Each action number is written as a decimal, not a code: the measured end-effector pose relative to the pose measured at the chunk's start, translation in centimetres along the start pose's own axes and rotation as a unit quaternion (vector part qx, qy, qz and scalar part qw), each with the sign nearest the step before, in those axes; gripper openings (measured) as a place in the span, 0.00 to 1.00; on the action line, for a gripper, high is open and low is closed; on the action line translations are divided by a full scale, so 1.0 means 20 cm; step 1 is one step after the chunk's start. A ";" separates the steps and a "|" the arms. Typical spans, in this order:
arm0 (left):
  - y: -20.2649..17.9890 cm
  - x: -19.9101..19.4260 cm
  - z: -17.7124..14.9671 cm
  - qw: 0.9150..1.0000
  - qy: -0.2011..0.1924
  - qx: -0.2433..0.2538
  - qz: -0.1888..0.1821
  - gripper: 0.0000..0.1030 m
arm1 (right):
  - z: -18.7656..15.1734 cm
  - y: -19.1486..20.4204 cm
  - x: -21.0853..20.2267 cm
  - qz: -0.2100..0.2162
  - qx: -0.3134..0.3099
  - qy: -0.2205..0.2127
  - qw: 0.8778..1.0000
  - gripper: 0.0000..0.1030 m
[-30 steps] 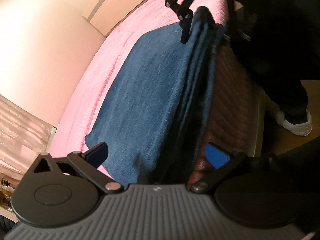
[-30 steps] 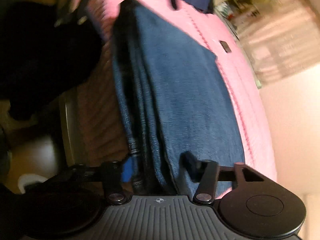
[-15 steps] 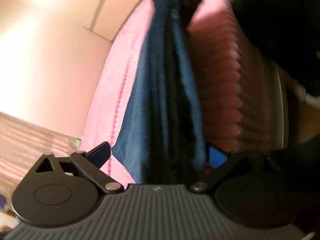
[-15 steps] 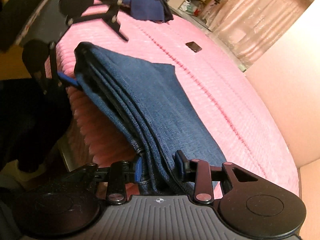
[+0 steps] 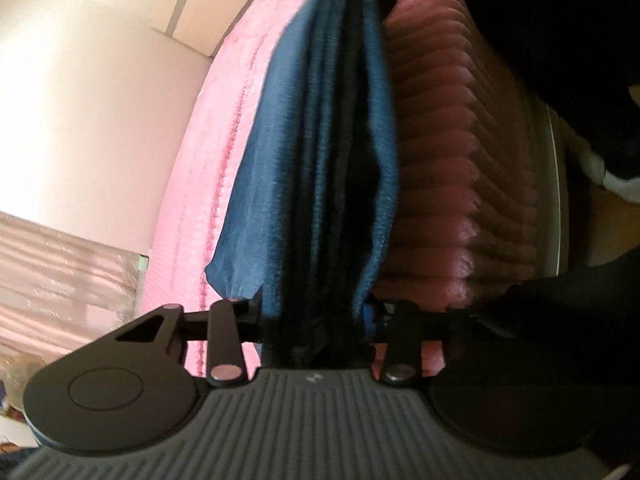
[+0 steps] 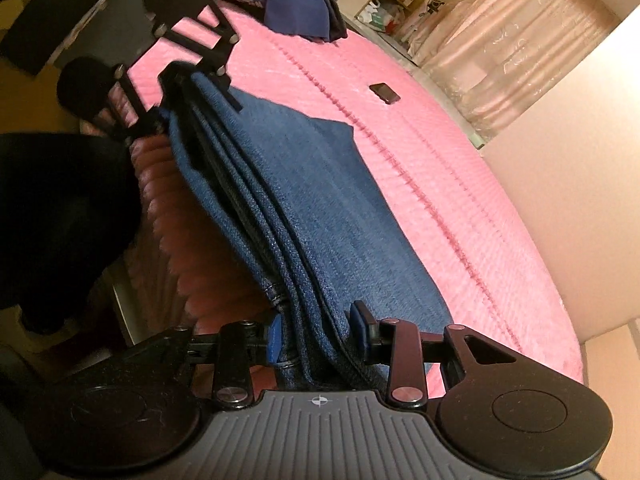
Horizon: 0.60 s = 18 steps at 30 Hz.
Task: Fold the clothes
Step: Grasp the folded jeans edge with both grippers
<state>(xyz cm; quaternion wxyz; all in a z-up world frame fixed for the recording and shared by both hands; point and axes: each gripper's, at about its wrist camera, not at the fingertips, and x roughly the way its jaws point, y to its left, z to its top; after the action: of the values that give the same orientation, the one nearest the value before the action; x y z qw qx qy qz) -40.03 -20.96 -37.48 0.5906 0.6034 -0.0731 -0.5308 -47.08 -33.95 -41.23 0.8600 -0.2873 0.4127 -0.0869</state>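
Note:
Folded blue jeans (image 6: 312, 208) lie along the front edge of a pink bed (image 6: 460, 168), several denim layers stacked. My right gripper (image 6: 318, 336) is shut on one end of the folded edge. My left gripper (image 5: 316, 320) is shut on the other end of the jeans (image 5: 320, 140), and it also shows in the right wrist view (image 6: 180, 92) at the far end of the fold. The stretch of denim between the grippers is lifted at the bed edge.
A pile of dark blue clothes (image 6: 296, 0) sits at the far end of the bed. A small dark object (image 6: 385, 93) lies on the bedspread. The person's dark trousers (image 6: 60, 208) stand beside the bed. Curtains (image 6: 520, 32) and a cluttered shelf (image 6: 396, 0) are beyond.
My left gripper closed on the jeans' edge; it was open a second ago. Both grippers have drawn the folded edge up and taut at the bed's front.

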 end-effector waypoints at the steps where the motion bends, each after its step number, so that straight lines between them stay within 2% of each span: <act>1: 0.02 0.00 0.00 1.000 0.000 -0.007 -0.003 0.32 | -0.01 0.02 0.01 -0.012 -0.007 0.003 1.000 0.58; 2: 0.03 0.00 0.00 1.000 0.000 -0.012 -0.006 0.32 | -0.02 0.04 0.01 -0.028 -0.013 0.005 1.000 0.71; 6: 0.09 0.00 0.01 0.999 -0.001 -0.030 -0.022 0.31 | -0.06 0.09 0.05 -0.032 -0.028 0.008 0.999 0.71; 14: 0.13 -0.01 0.01 0.999 -0.001 -0.029 -0.037 0.32 | -0.09 0.23 0.18 -0.055 -0.148 0.012 0.987 0.71; 15: 0.12 -0.01 0.01 0.999 -0.002 -0.029 -0.038 0.32 | -0.10 0.23 0.19 -0.053 -0.150 0.013 0.987 0.69; 16: 0.13 -0.01 0.00 0.999 -0.004 -0.029 -0.039 0.32 | -0.11 0.22 0.19 -0.047 -0.149 0.015 0.988 0.55; 18: 0.16 -0.01 -0.01 0.999 -0.007 -0.034 -0.041 0.32 | -0.11 0.22 0.18 -0.045 -0.151 0.019 0.987 0.50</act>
<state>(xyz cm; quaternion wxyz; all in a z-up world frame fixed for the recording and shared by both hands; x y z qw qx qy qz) -38.23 -21.52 -34.96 0.5878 0.5816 -0.0345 -0.5613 -46.73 -32.66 -47.12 0.7943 -0.4301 0.4238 -0.0677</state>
